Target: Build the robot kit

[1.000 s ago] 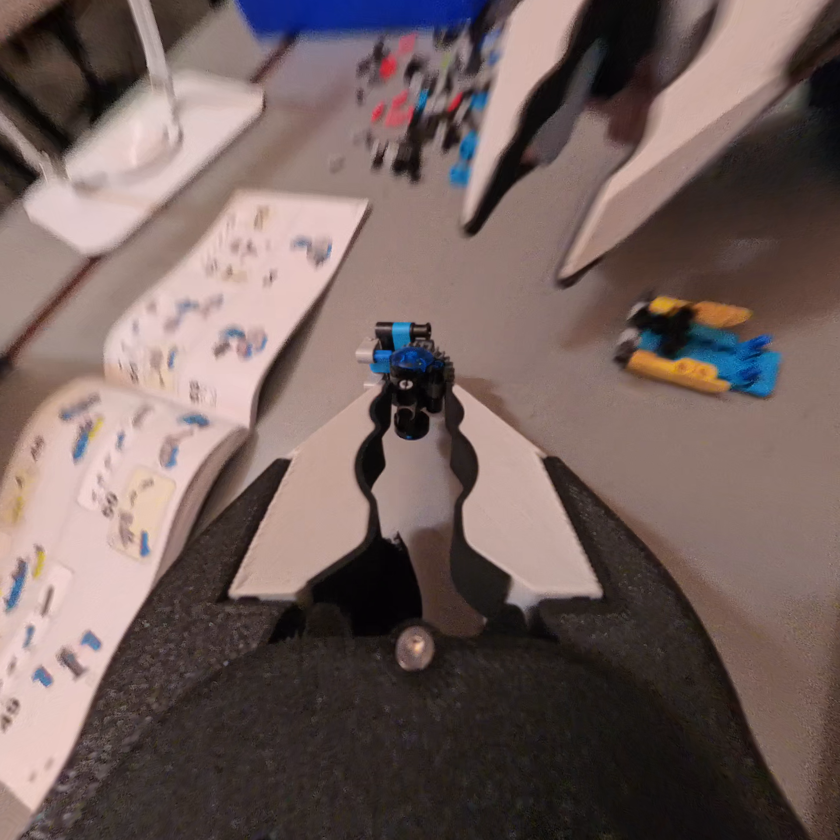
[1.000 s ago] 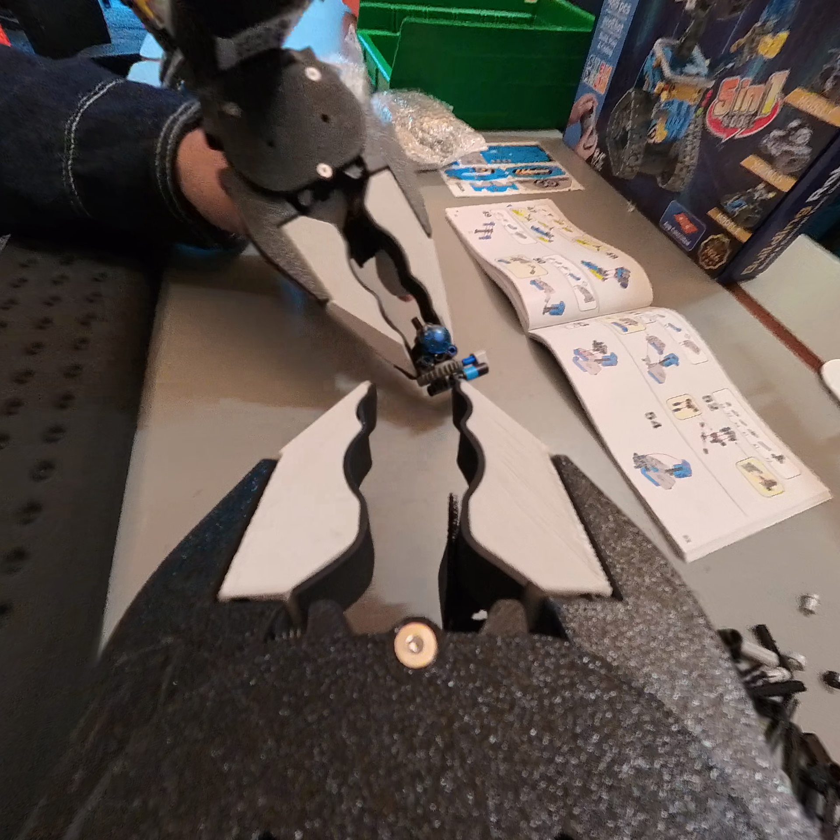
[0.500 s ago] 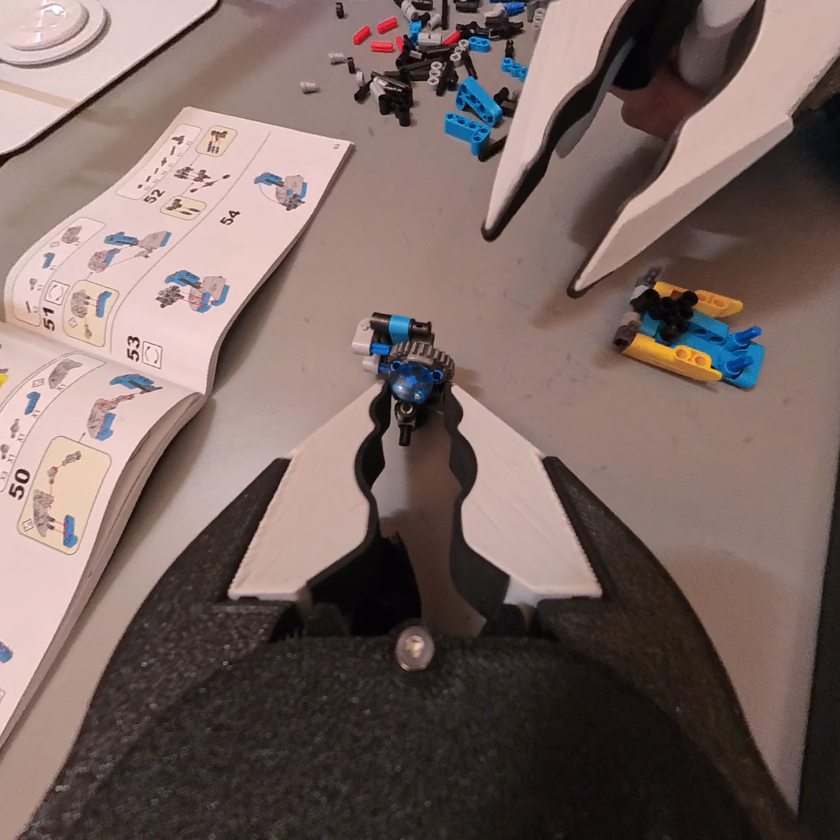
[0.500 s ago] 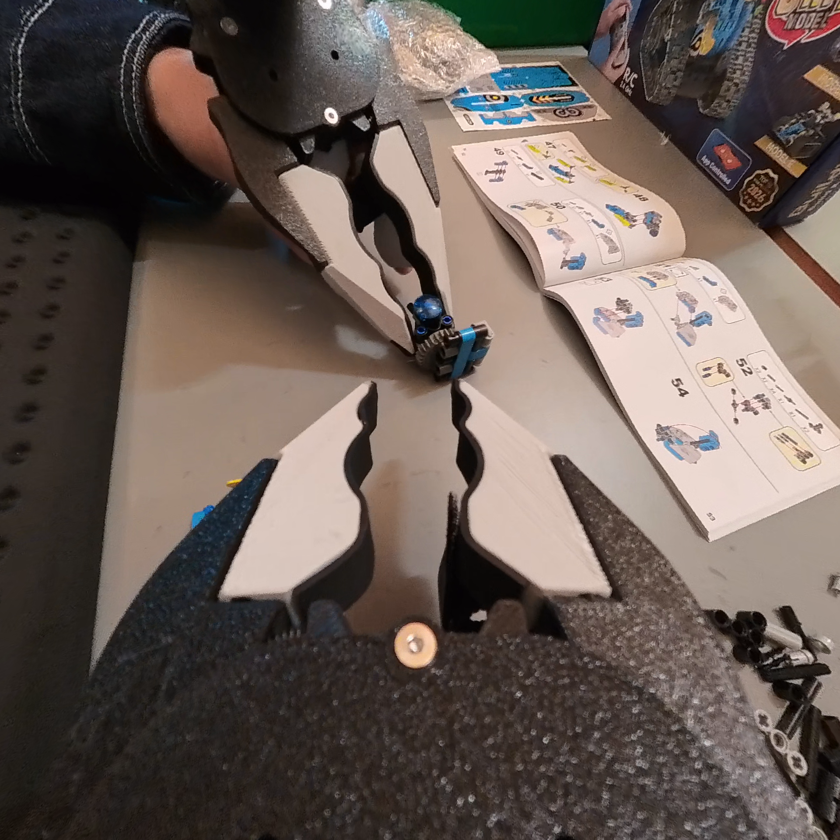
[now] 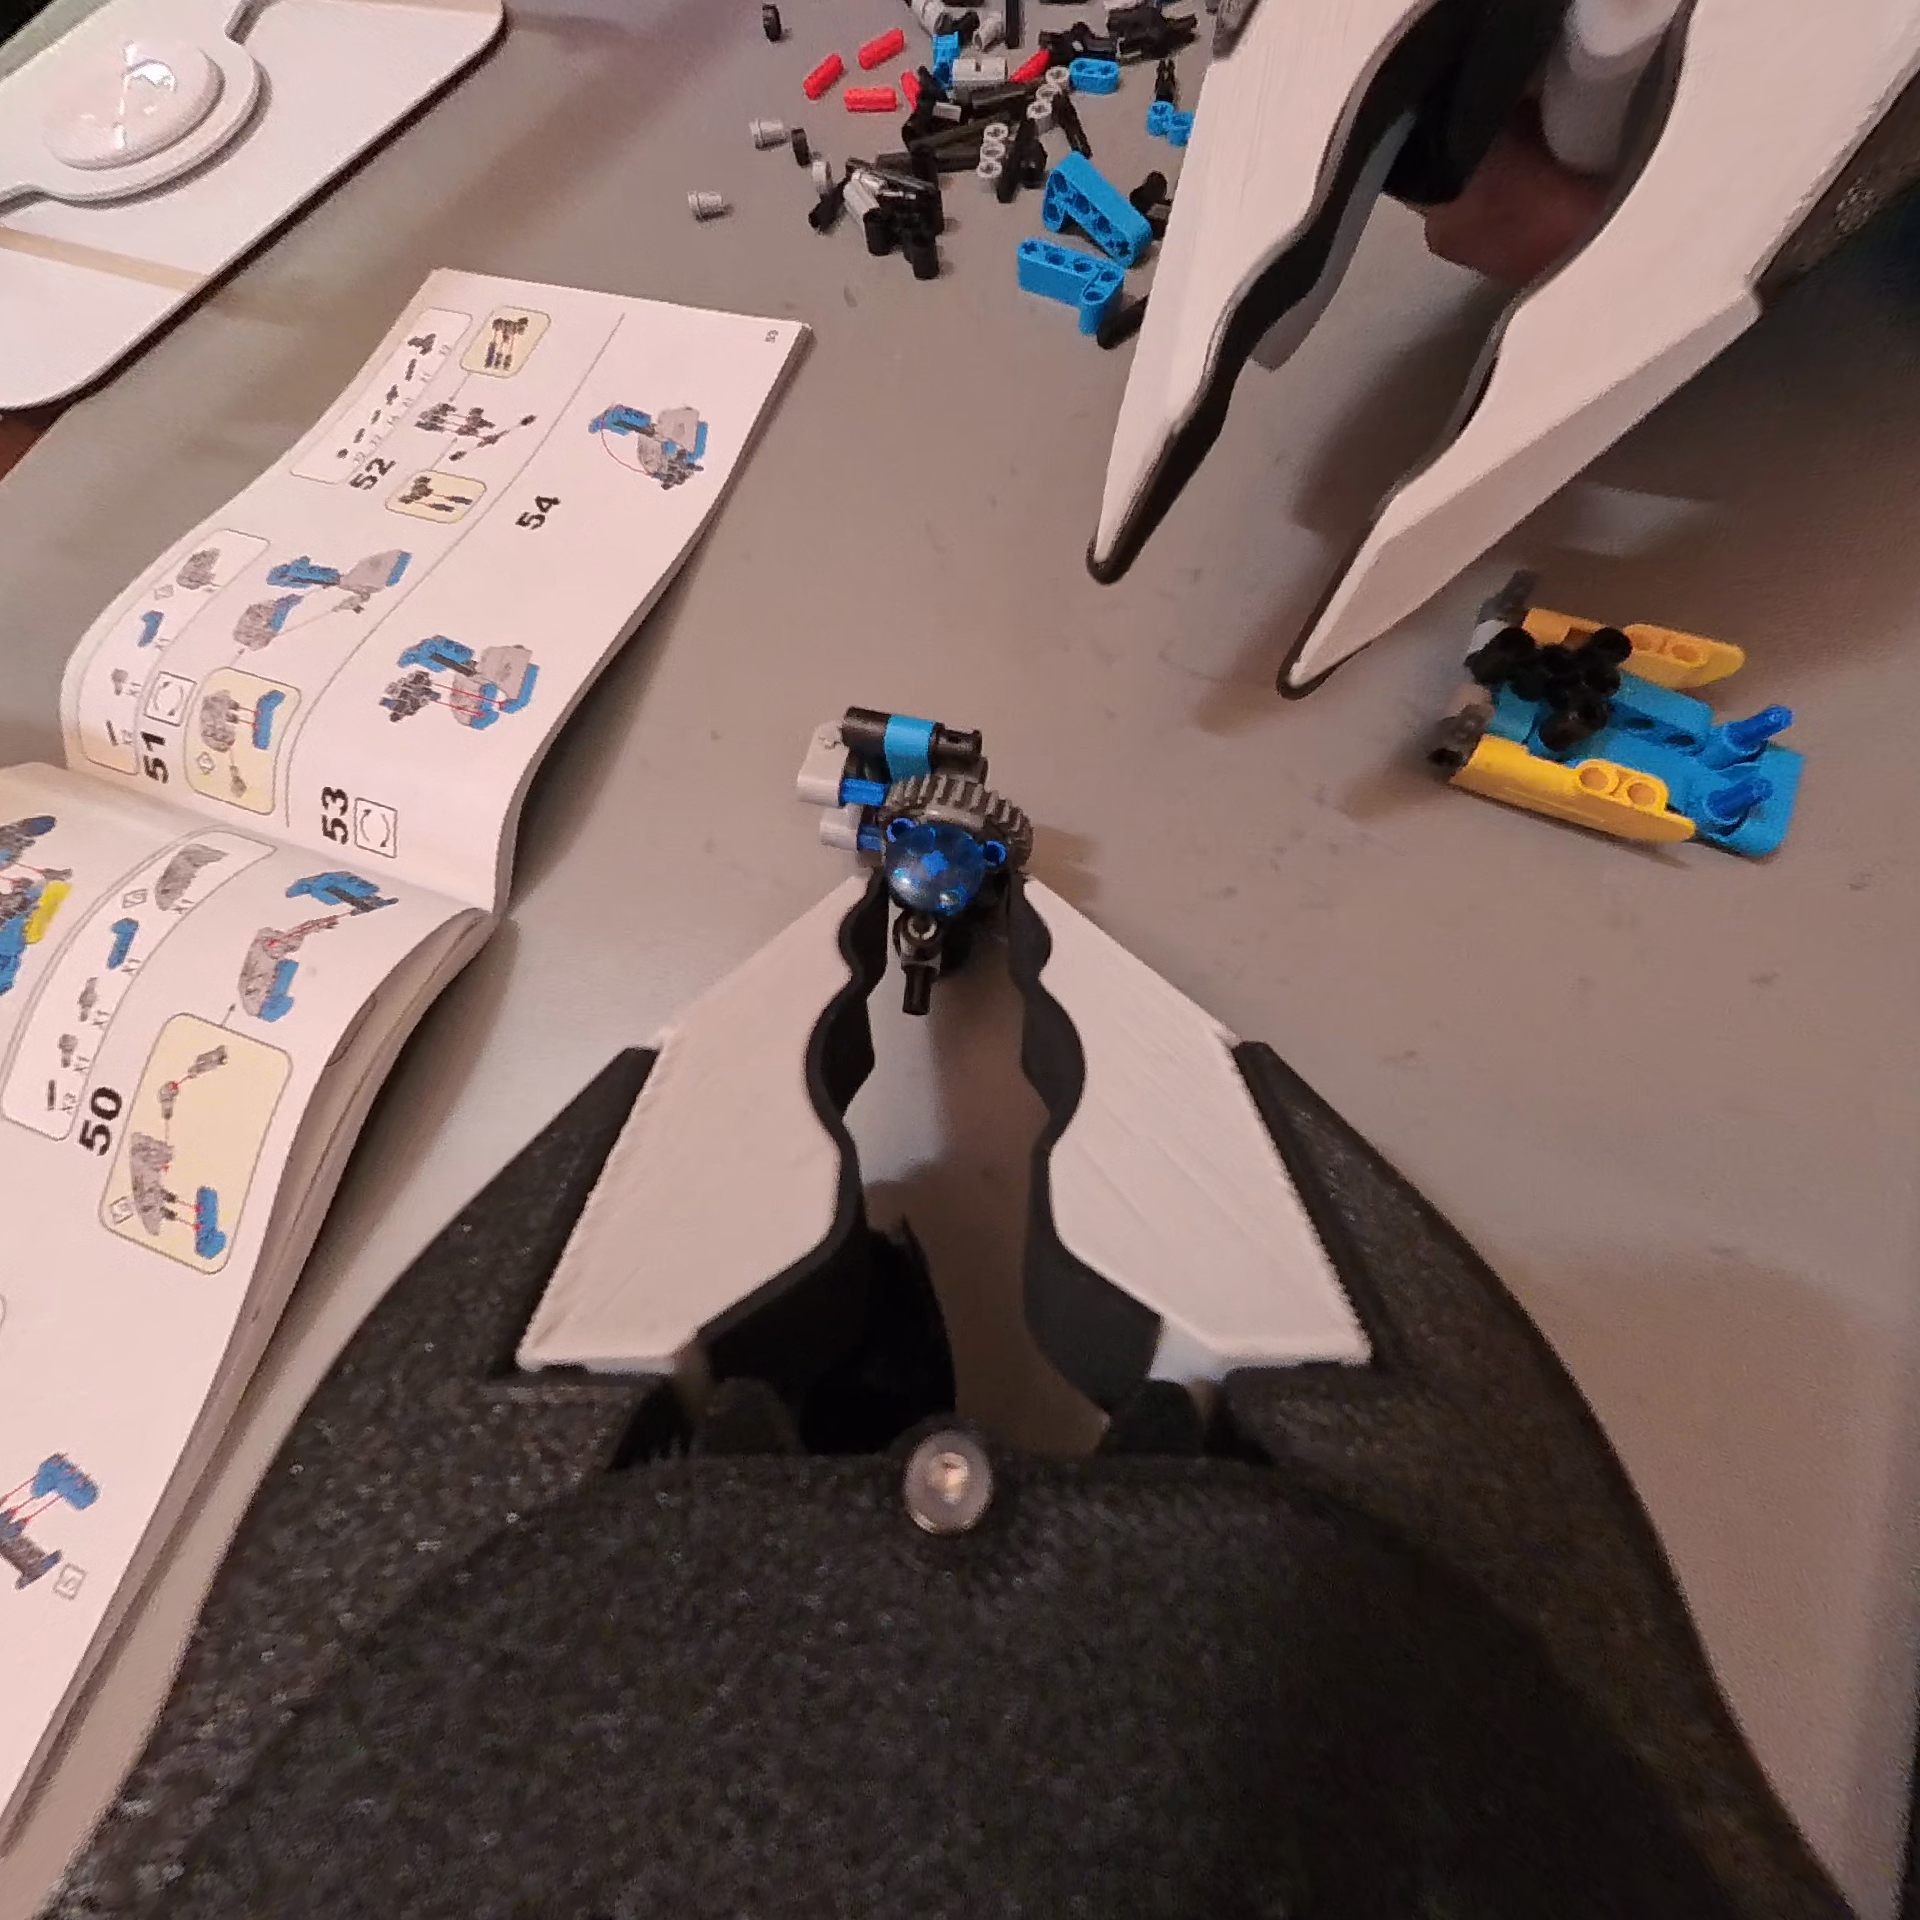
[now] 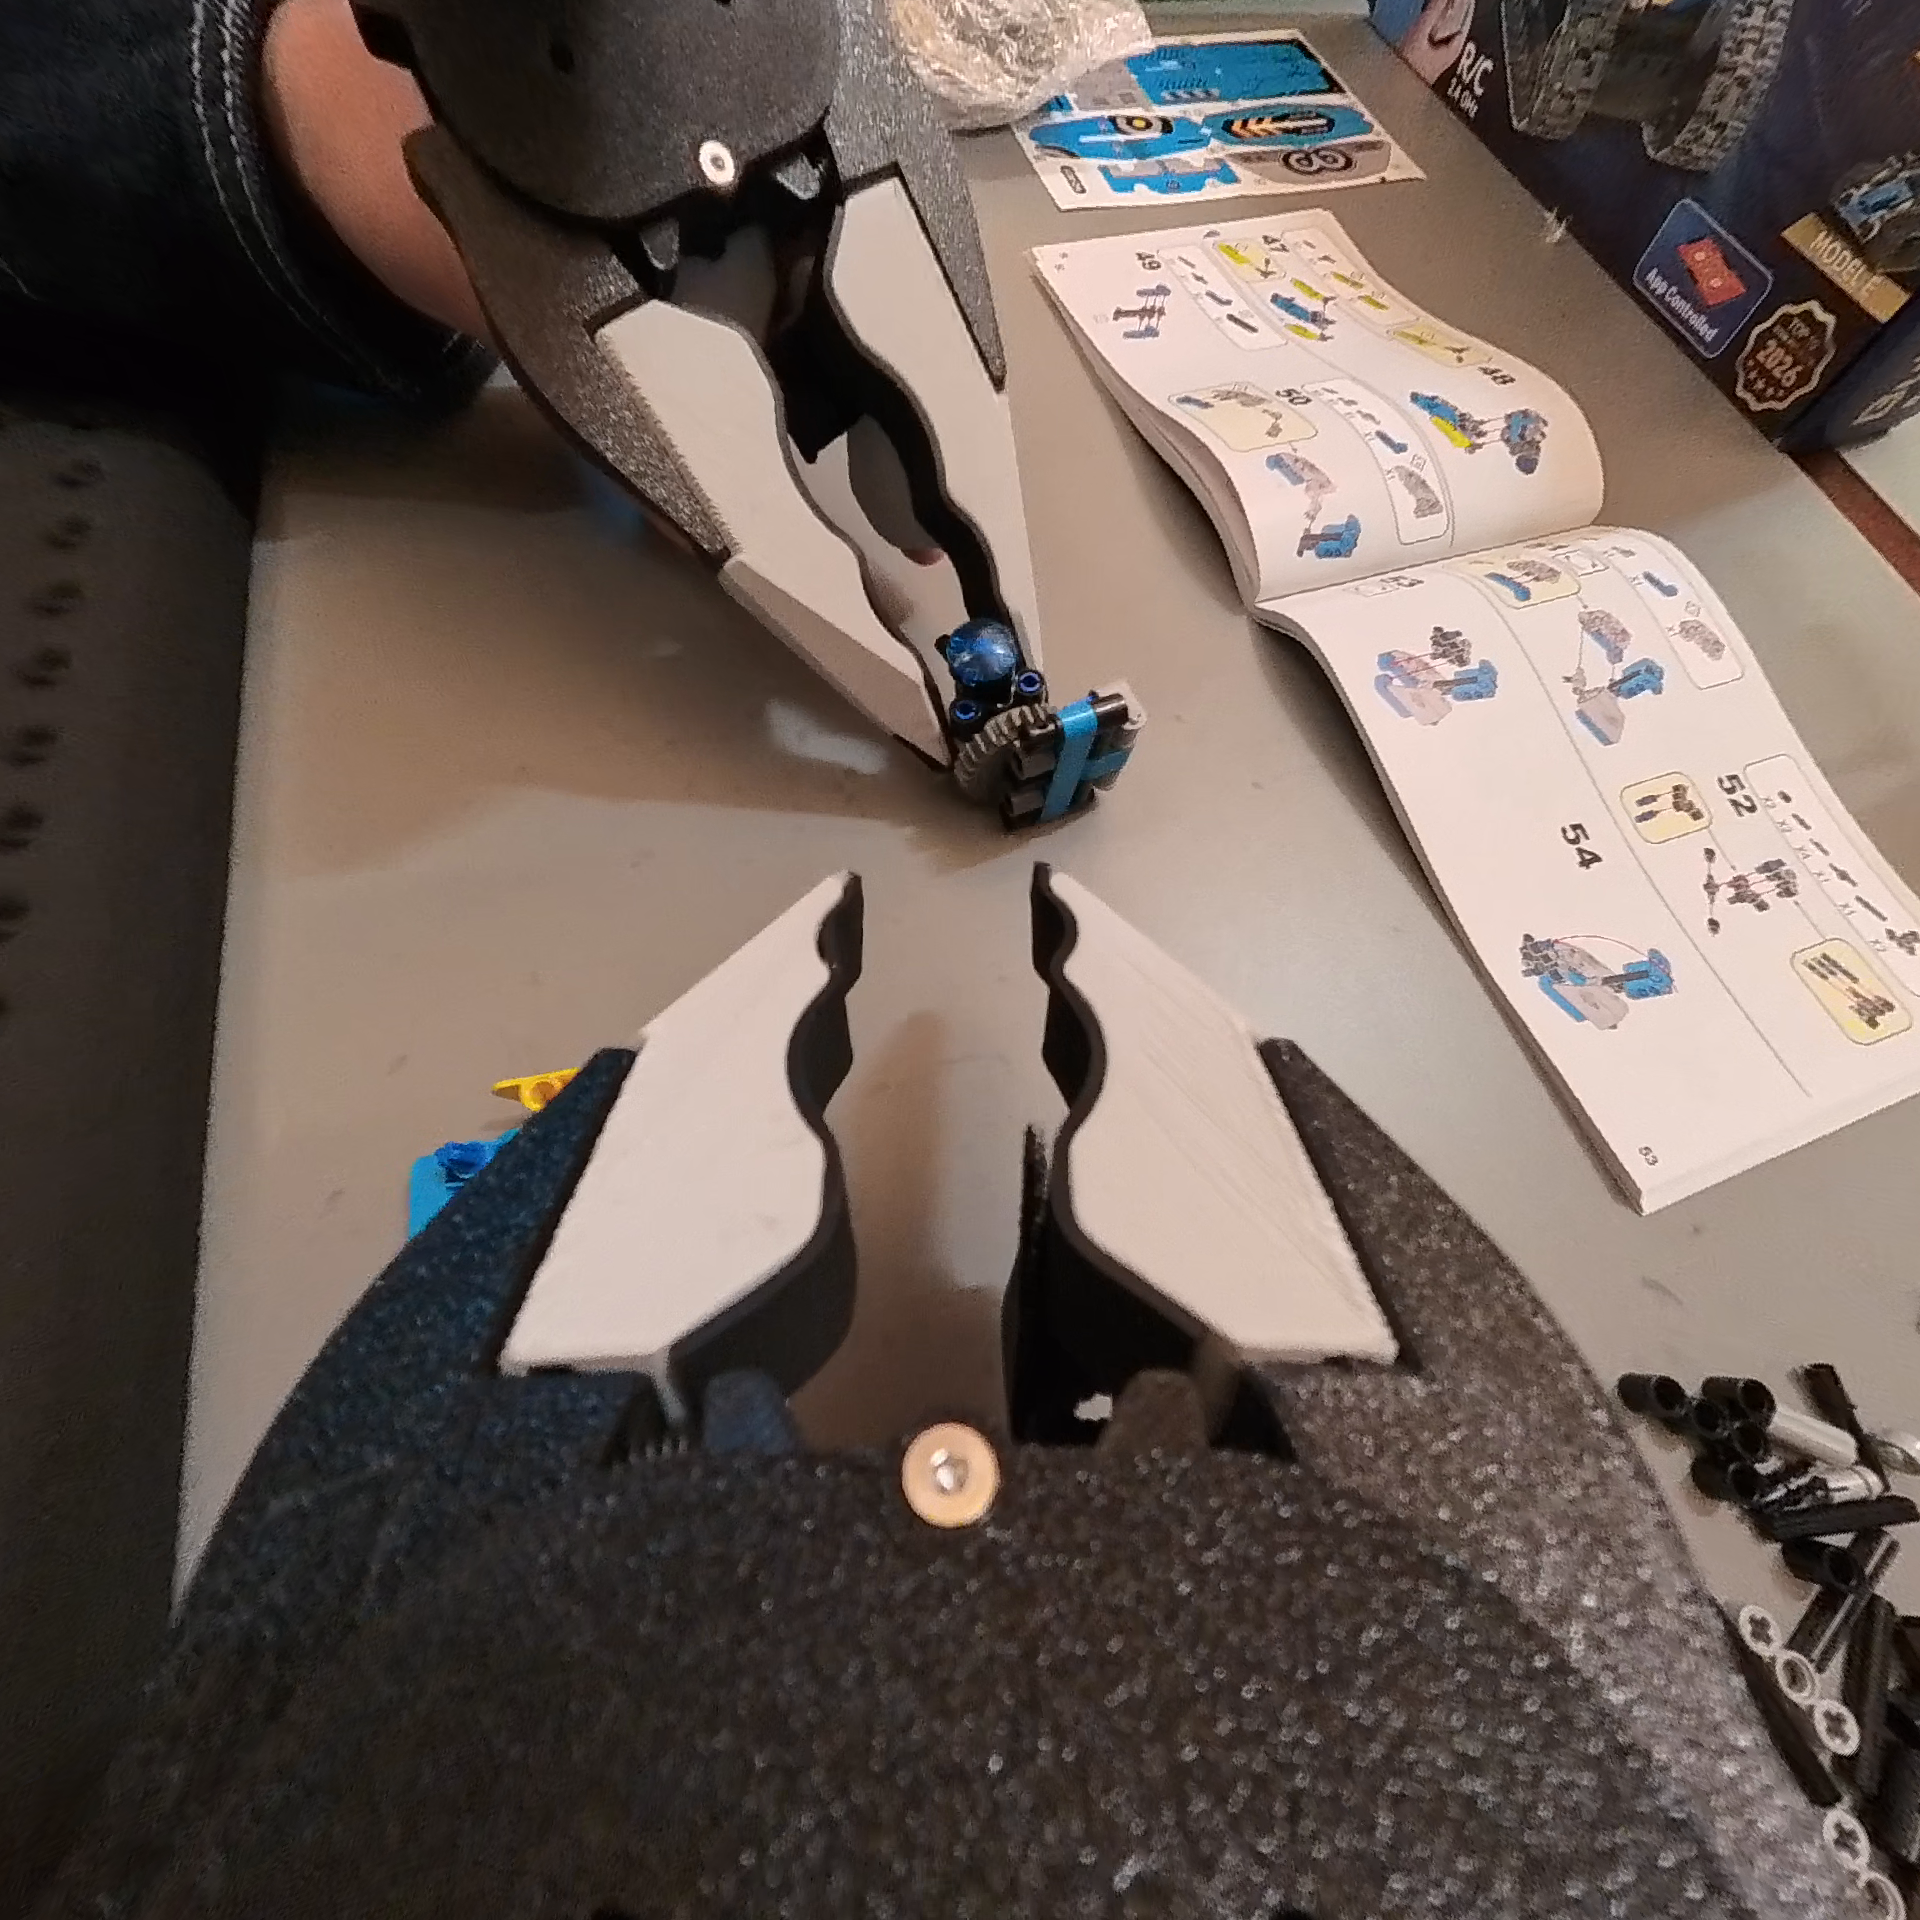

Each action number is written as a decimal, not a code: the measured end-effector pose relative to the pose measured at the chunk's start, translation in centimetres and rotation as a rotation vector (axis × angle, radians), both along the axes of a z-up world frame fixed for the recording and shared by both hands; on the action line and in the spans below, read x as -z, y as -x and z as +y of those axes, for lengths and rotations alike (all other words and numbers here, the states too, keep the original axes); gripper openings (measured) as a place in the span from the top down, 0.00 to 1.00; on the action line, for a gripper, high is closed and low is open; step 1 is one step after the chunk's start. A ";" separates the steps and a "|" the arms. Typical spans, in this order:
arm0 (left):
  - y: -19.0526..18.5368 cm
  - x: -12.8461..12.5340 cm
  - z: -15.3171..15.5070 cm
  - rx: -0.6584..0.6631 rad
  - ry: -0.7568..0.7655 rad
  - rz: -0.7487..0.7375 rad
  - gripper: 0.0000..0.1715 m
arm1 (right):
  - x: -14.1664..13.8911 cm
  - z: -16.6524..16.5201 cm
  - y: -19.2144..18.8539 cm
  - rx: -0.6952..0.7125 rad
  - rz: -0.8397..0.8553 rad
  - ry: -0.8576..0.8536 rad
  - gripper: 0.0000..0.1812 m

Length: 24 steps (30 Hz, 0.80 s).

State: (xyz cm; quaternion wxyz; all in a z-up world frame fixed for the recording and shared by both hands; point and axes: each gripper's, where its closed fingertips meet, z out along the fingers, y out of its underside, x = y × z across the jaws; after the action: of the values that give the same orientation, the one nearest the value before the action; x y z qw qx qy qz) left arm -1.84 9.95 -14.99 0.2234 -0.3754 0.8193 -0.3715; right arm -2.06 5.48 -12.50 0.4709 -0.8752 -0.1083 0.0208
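Observation:
My left gripper (image 5: 940, 891) is shut on a small brick assembly (image 5: 914, 790) with a blue dome, a grey gear and a blue-banded black pin. The assembly's lower end is on or just above the grey table (image 5: 1351, 1039). From the right wrist view, the left gripper (image 6: 982, 707) holds the assembly (image 6: 1039, 758) just beyond my right gripper (image 6: 945, 883), which is open and empty. In the left wrist view the right gripper (image 5: 1205, 623) hangs at the upper right, beside a yellow and blue assembly (image 5: 1621, 748) lying on the table.
An open instruction booklet (image 5: 395, 582) lies left of the left gripper and shows in the right wrist view (image 6: 1558, 779). Loose small parts (image 5: 987, 135) lie at the far side. A sticker sheet (image 6: 1216, 145), a printed box (image 6: 1714, 156) and a white lamp base (image 5: 156, 135) stand around. A person's sleeve (image 6: 125, 208) is behind the left gripper. The gap from one gripper's tips to the other's is roughly 6 cm.
Both grippers have tilted down towards the table. The left gripper has lowered the small assembly, which has turned a little in its grip. The right gripper stays open and is now slightly farther from it.

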 end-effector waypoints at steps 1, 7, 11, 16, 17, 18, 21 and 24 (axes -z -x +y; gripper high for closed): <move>0.0 0.0 0.0 -0.001 0.006 0.004 0.87 | 0.1 0.0 0.0 0.002 -0.003 0.004 0.82; 0.0 0.0 0.0 0.001 0.000 0.004 0.87 | 0.5 0.0 0.2 -0.005 -0.005 0.020 0.82; 0.0 0.1 -0.1 0.005 -0.007 -0.002 0.87 | 0.4 0.1 0.2 -0.006 0.000 0.018 0.82; 0.0 0.0 -0.1 0.006 -0.009 -0.003 0.87 | 0.6 0.0 0.2 -0.009 -0.004 0.024 0.82; 0.0 0.0 -0.1 0.006 -0.011 -0.004 0.87 | 0.6 0.0 0.3 -0.009 -0.006 0.024 0.82; 0.0 0.0 -0.1 0.006 -0.012 -0.005 0.87 | 0.6 0.0 0.3 -0.010 -0.007 0.025 0.82; 0.0 0.0 -0.1 0.006 -0.012 -0.005 0.87 | 0.6 0.0 0.2 -0.009 -0.009 0.027 0.82; 0.0 0.0 -0.1 0.007 -0.015 -0.006 0.87 | 0.7 0.0 0.2 -0.007 -0.009 0.028 0.82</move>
State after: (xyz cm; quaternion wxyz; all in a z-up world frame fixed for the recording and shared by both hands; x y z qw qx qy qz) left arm -1.88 9.82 -15.04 0.2275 -0.3697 0.8226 -0.3672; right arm -2.27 5.51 -13.15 0.4581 -0.8814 -0.1133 0.0200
